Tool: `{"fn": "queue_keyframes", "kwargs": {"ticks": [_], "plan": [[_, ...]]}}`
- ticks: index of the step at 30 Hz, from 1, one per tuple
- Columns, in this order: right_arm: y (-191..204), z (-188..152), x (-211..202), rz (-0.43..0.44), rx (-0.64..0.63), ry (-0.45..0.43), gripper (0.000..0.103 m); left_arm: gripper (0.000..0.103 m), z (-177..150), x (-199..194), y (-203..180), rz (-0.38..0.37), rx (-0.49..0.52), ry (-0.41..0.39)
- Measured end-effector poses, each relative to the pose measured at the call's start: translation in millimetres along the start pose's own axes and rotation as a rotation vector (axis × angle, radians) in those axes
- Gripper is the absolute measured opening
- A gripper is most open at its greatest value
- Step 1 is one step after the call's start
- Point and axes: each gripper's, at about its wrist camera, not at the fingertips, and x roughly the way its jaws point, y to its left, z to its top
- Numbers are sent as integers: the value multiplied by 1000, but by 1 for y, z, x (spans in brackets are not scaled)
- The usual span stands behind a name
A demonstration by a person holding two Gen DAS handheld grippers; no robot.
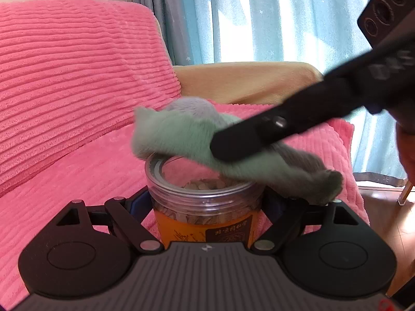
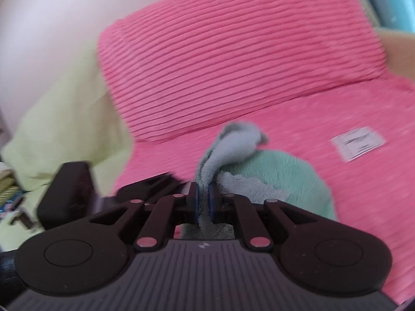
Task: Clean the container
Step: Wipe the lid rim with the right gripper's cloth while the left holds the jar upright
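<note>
Pink ribbed sofa cover (image 1: 64, 83) fills the space behind and under everything, with open room on both sides of the fingers. The left gripper (image 1: 205, 207) squeezes the clear jar (image 1: 202, 197) between its fingers. The jar's mouth is open. The right gripper (image 2: 205, 202) has its fingers pinched tight on the green and grey cloth (image 1: 181, 134), which lies across the jar's rim.
</note>
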Motion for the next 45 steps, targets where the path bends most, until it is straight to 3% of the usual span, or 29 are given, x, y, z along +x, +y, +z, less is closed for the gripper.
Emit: {"fn": "queue_keyframes", "kwargs": {"ticks": [6, 15, 28, 45], "plan": [[-2, 1, 18, 84, 80, -12, 6, 85, 1, -2, 1, 1, -6, 4], [-5, 4, 36, 36, 91, -83, 4, 85, 1, -4, 1, 4, -14, 7], [-3, 0, 21, 39, 85, -60, 4, 85, 5, 2, 17, -5, -24, 11], [-2, -1, 16, 38, 82, -49, 4, 85, 2, 2, 8, 9, -39, 13]]}}
